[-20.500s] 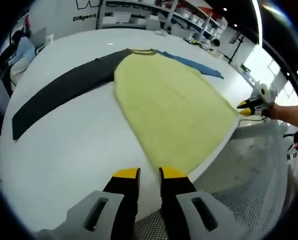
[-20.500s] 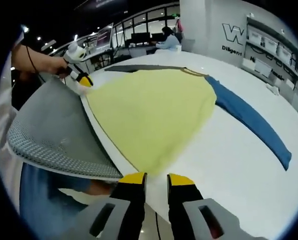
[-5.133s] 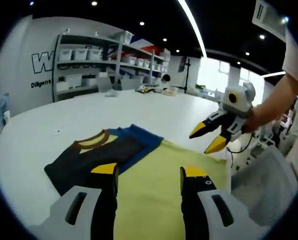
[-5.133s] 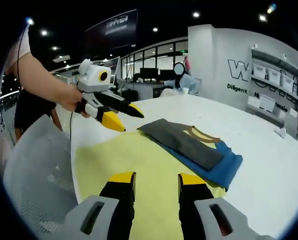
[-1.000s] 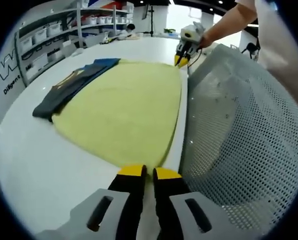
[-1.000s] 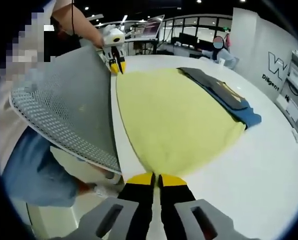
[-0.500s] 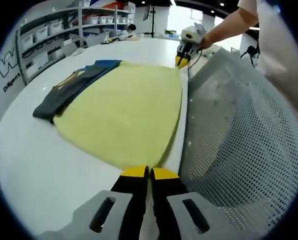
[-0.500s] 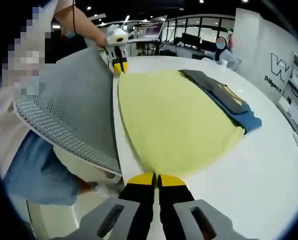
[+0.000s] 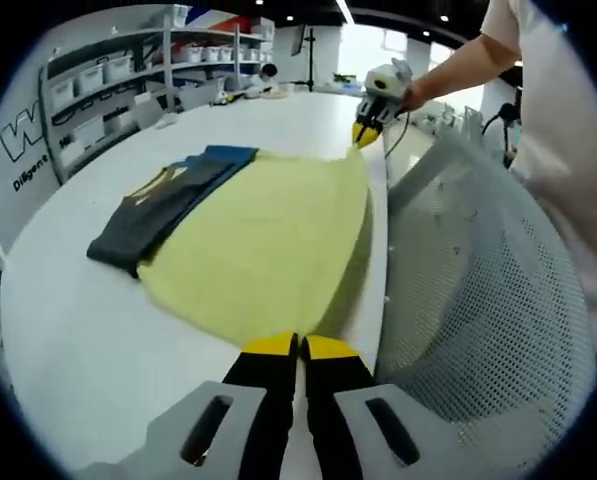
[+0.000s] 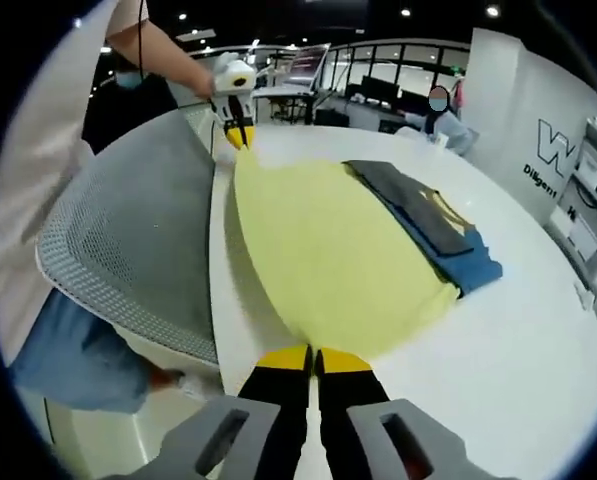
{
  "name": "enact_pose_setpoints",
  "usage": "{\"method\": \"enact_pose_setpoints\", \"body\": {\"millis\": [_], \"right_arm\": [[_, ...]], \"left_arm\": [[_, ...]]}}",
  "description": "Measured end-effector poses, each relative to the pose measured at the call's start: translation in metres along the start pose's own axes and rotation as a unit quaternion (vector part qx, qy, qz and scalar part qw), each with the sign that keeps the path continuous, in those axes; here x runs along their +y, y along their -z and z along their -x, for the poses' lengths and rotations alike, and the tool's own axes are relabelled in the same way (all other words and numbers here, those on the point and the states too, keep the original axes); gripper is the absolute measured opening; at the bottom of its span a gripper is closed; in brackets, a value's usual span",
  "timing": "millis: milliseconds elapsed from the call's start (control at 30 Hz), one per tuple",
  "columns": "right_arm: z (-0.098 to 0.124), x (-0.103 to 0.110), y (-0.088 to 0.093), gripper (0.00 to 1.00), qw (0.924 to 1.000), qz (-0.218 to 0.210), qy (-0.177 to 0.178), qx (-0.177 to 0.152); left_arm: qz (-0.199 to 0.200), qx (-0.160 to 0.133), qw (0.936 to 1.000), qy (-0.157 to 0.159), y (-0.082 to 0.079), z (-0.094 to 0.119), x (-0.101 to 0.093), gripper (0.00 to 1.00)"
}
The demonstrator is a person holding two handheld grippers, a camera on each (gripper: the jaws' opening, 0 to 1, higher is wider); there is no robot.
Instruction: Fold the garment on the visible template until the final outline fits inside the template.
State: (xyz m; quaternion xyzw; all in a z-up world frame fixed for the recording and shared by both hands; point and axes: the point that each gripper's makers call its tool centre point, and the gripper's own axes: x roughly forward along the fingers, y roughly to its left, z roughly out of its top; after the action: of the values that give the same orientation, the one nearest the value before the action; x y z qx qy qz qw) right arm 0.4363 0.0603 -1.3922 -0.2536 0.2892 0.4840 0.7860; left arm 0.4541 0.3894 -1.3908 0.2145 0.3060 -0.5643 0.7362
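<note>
Lying on the white tabletop [image 9: 68,330] by its near edge: yellow shirt [image 9: 268,240] with dark and blue sleeves [image 9: 163,205] folded across the collar end. Left tongs [image 9: 298,347] clenching the hem at one corner; right tongs [image 10: 313,358] clenching the opposite hem corner, hem lifting off the tabletop. Sitting just beside that edge: grey mesh chair back [image 10: 128,230].
</note>
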Motion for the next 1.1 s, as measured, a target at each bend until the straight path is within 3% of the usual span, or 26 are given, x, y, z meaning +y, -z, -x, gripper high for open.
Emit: {"method": "enact_pose_setpoints", "body": {"millis": [600,1100], "right_arm": [[0.001,-0.069,-0.048,0.0,0.9988,0.006,0.043,-0.023],[-0.012,-0.137,-0.065,0.0,0.9965,-0.007,0.078,-0.031]], "left_arm": [[-0.014,-0.04,0.9982,-0.043,-0.044,0.021,0.076,0.0],[-0.007,-0.056,0.9958,-0.072,-0.073,0.012,0.144,0.0]]}}
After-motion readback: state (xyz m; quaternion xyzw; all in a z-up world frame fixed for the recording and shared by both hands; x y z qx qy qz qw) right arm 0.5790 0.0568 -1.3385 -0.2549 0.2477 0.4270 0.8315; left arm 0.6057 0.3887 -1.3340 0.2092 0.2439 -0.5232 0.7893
